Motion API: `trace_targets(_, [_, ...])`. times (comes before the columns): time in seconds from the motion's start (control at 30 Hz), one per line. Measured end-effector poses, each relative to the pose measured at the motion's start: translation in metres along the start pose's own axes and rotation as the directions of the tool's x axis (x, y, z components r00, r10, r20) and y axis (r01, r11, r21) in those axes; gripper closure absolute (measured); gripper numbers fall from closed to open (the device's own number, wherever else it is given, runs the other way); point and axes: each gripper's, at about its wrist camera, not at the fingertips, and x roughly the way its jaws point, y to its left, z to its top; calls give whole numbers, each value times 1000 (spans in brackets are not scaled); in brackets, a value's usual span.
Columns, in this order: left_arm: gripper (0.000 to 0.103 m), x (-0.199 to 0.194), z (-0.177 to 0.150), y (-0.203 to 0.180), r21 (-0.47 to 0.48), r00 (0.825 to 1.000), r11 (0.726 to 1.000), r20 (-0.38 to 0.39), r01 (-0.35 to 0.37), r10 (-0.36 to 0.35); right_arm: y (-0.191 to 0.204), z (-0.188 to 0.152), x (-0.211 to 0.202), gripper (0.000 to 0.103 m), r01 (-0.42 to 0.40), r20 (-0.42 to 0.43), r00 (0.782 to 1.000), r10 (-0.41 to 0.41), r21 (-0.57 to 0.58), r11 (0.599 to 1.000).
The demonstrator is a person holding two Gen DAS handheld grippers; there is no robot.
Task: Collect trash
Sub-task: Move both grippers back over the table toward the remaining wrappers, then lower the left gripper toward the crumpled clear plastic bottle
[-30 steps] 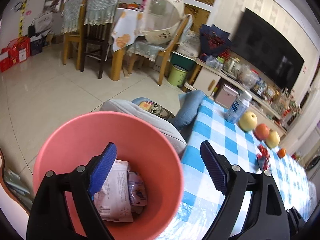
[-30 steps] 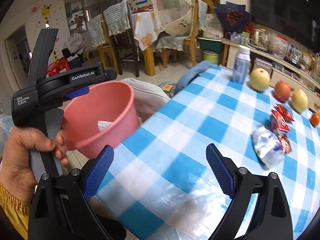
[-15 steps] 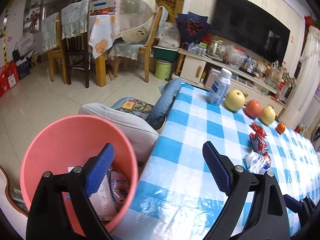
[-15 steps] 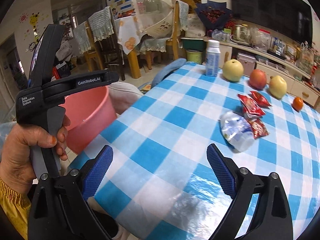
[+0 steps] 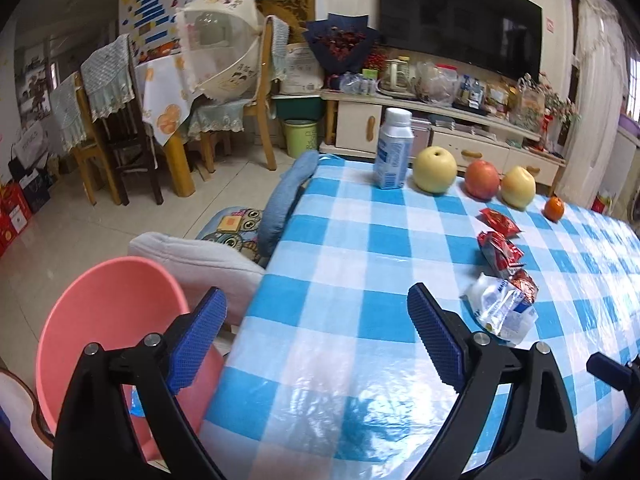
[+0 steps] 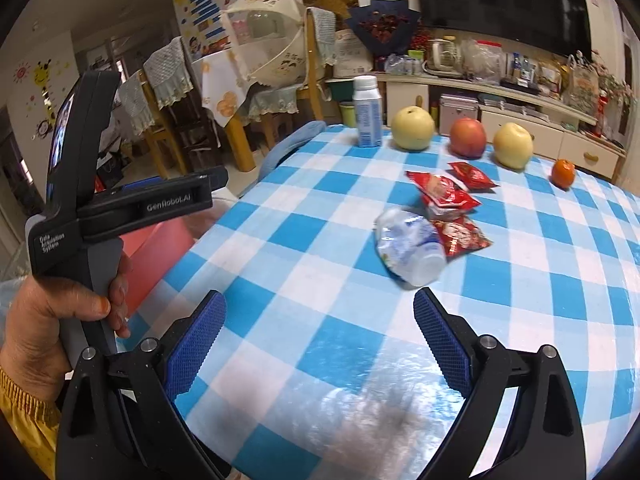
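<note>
Right tool: the right tool [image 6: 316, 338] hung over the near part of the bench [image 6: 280, 248] with its blue pads wide apart and nothing between them.
Left tool: the left tool [image 5: 316, 334] was likewise spread apart and empty, one pad over the pink bin [image 5: 108, 320], the other over the checked cloth.
Nearest trash: the crumpled clear plastic bottle [image 6: 408, 244] lay just ahead of the right tool, touching the red wrappers [image 6: 448, 196] beyond it.
Bin: it stood below the bench's left edge, beside a grey cushion [image 5: 200, 260]; its contents were hidden from both views.
Done: nothing could be judged as collected from these views alone.
Left: the bottle and at least three red wrappers were on the cloth, so the bulk of the visible work appeared to remain.
Not trash, probably: the upright white bottle [image 6: 368, 112], two pears, an apple and a small orange [image 6: 563, 172] stood in a row at the far edge.
Open room: bare cloth lay between the right tool and the bottle, giving a free approach.
Edge: the bench's left edge was near the bin, so a carry over it looked short.
</note>
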Motion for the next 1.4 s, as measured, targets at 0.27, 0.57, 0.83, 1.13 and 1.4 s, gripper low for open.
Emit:
trace_targets(0.27, [11,8,-1,-37,96,1000,995,-8,6,-5,-31,-3,2,9,25,-5,1000,-25,43,999])
trace_targets(0.57, [10,17,-4,-67,166,999,986,-32,26,-21,-68,-2,-2,9,55,-5,998,-55,112,992])
trace_targets(0.83, [10,21,-7,-91,221,998,974,-48,54,-45,-98,1,-3,9,83,-8,997,-83,157,984])
trace_targets(1.13, [10,26,-10,-114,241,985,957,-94,161,-142,-126,7,-1,9,127,-11,992,-127,182,975])
trace_targets(1.4, [10,38,-10,-123,204,968,951,-141,233,-207,-148,14,12,9,133,-34,991,-128,209,969])
